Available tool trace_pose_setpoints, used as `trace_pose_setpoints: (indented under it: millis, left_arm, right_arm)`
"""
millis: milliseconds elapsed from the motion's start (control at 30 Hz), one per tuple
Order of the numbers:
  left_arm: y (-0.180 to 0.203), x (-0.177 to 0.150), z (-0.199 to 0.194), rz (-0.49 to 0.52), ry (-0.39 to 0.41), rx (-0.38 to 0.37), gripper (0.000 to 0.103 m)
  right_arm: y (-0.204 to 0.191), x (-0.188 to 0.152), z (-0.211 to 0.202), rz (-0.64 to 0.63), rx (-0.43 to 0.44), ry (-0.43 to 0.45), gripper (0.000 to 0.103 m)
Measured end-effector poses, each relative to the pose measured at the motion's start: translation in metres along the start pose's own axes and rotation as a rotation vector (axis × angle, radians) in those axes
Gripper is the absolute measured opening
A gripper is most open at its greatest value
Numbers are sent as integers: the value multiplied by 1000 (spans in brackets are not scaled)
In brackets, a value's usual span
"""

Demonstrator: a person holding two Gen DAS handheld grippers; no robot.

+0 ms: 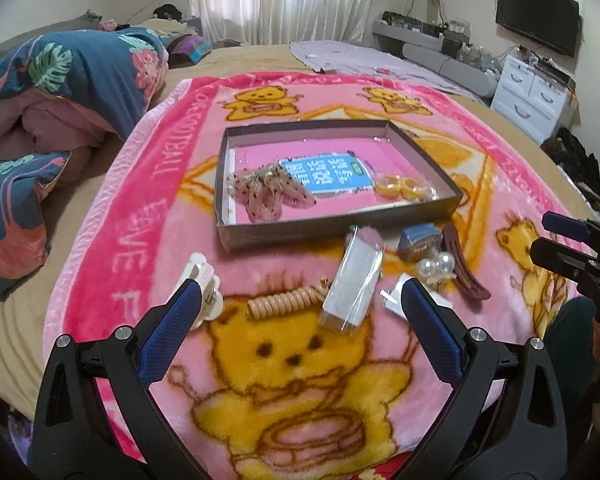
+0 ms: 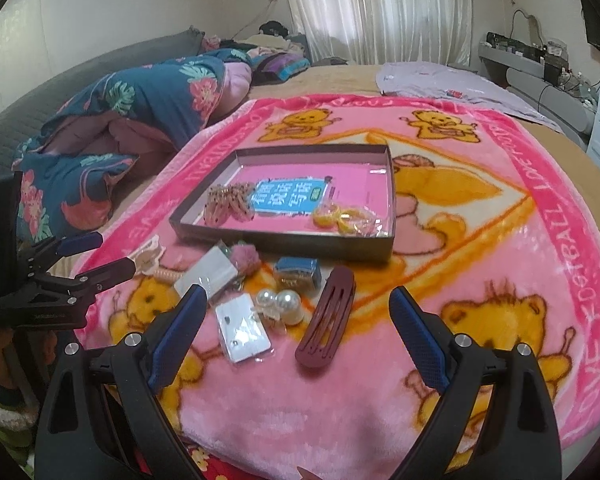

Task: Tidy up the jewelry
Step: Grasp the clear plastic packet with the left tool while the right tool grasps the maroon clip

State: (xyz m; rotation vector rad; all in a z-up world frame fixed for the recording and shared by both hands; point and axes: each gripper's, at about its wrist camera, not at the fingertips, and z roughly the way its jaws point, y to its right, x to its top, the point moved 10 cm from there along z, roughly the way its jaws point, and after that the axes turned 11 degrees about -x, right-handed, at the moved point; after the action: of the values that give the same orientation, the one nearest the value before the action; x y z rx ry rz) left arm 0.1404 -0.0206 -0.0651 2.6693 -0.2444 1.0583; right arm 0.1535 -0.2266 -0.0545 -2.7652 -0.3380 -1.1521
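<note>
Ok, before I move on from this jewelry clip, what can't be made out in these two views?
- White hair claw, left wrist view: partly hidden behind the left gripper's fingers.
- Small white card, left wrist view: partly covered by a finger; contents unreadable.
- Clear packet: glare hides what is inside.
- Yellow rings in the box: count unclear through their wrapper.
- Blue box: label too small.
</note>
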Motion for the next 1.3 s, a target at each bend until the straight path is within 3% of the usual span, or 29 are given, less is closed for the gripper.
trace_pose_setpoints:
  millis: [433, 667, 867, 1167, 1267, 1300]
  left_arm:
    - [3, -30, 31, 61, -93, 5, 93]
    - [16, -32, 50, 137, -116, 5, 78]
    - [22, -31, 62, 167, -135, 4, 65]
    - [25, -29, 79, 182, -167, -5, 58]
    - [27, -29, 85, 191, -176, -3, 54]
    - [28, -28, 86, 196, -176, -2, 54]
  right_arm:
    - [12, -34, 33, -2, -47, -110, 92]
    - [23, -48, 57, -1, -88, -166, 89]
    - [26, -50, 80, 4, -113, -202, 80]
    - [26, -39, 117, -12, -161, -242, 66]
    - [24, -36, 121, -40, -169, -234, 56]
    - [23, -36, 122, -46, -164, -231, 48]
